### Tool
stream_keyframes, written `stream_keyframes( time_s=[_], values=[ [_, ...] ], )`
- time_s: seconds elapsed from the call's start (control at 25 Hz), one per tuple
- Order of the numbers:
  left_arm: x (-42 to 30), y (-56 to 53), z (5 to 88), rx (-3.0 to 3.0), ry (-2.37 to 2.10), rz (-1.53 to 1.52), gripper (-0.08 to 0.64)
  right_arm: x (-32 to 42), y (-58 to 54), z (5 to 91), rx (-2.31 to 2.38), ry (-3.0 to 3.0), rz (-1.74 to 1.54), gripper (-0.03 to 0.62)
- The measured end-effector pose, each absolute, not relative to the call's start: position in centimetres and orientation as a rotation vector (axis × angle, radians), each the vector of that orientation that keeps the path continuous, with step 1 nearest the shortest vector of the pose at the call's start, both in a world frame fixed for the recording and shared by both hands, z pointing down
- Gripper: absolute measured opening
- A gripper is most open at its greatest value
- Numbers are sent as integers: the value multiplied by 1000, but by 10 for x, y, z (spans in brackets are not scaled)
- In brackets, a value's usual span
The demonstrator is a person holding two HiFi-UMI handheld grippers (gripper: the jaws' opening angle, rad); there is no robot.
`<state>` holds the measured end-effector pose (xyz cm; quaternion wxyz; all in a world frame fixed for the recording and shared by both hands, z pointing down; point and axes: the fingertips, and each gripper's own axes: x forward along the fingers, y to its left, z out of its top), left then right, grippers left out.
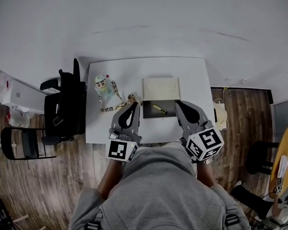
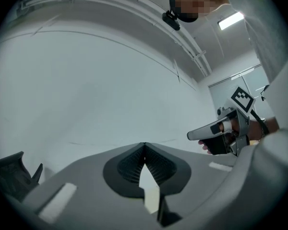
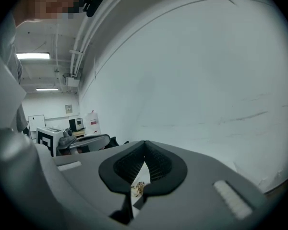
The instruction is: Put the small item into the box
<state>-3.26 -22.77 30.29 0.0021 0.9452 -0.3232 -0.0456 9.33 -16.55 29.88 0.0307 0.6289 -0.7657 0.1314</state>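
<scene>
In the head view an open box with a dark inside lies at the middle of the white table, its cream lid laid back behind it. A small yellowish item lies inside the box. My left gripper is held over the table's near edge just left of the box, jaws shut and empty. My right gripper hangs just right of the box, also shut and empty. In each gripper view the ribbed pads meet at the tip with nothing held.
A small toy figure stands at the table's left, with a beaded strand and another small piece near it. A black chair stands left of the table. Wooden floor surrounds it, and a white wall rises behind.
</scene>
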Motion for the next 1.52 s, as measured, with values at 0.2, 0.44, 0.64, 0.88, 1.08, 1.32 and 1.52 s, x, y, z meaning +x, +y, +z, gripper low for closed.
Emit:
stream_keyframes(
  time_s=[0.2,0.44,0.64,0.88,1.08,1.32,1.52],
  values=[
    [-36,-229,292,2962,-1024,-182,3,93,-162,277,1985,-2390,340,15],
    [-35,-226,286,2973,-1020,-196,3,93,-159,262,2030,-2420,251,15],
    [-34,-229,281,2967,-1039,-192,3,90,-161,261,2017,-2434,251,15],
    [-33,-227,277,2984,-1028,-207,3,89,-161,258,2025,-2451,222,15],
    [-32,-221,278,2991,-1013,-205,3,90,-156,257,2040,-2459,217,15],
    [-32,-215,284,3003,-998,-193,3,88,-153,258,2047,-2471,225,15],
    [-35,-209,284,3011,-996,-183,3,82,-151,261,2027,-2485,247,15]
  ],
)
